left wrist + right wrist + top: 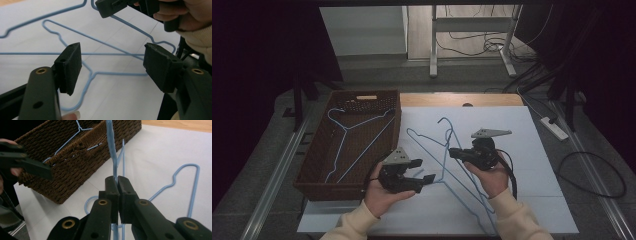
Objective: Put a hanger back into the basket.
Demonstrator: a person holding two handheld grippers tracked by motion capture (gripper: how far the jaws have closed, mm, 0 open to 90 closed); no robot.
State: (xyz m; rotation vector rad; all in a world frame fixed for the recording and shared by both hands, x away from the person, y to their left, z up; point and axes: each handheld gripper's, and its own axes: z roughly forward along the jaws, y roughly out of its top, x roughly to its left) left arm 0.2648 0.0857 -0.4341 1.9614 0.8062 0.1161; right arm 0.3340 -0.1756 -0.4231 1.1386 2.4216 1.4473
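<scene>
The right tool (117,182) has its two black jaws pressed together on the thin light-blue wire hanger (113,157), pinching the wire near the neck, so that the twisted stem runs up and away from the jaw tips. In the high view this held hanger (447,132) has its hook pointing away from the person, toward the far edge of the white tabletop (522,150), while its shoulders slope down toward the person's side; whether its lower end rests on the surface cannot be told.

More light-blue wire hangers (462,190) lie flat on the tabletop below and around the held one, crossing each other. Their long bars run diagonally from beside the dark brown woven basket (312,180) toward the near right.

The left tool (414,172) is spread wide with nothing between its pads, and sits between the basket and the held hanger, closer to the basket. In the left gripper view its jaws frame the flat hangers (105,73) just ahead, and the right tool (110,8) sits farther off at the top.

The basket, already holding another light-blue wire hanger (357,130), lies to the left of the held hanger. So the likely next move is a sideways carry to the left, and the left tool is the nearer one for taking the lower wire.
</scene>
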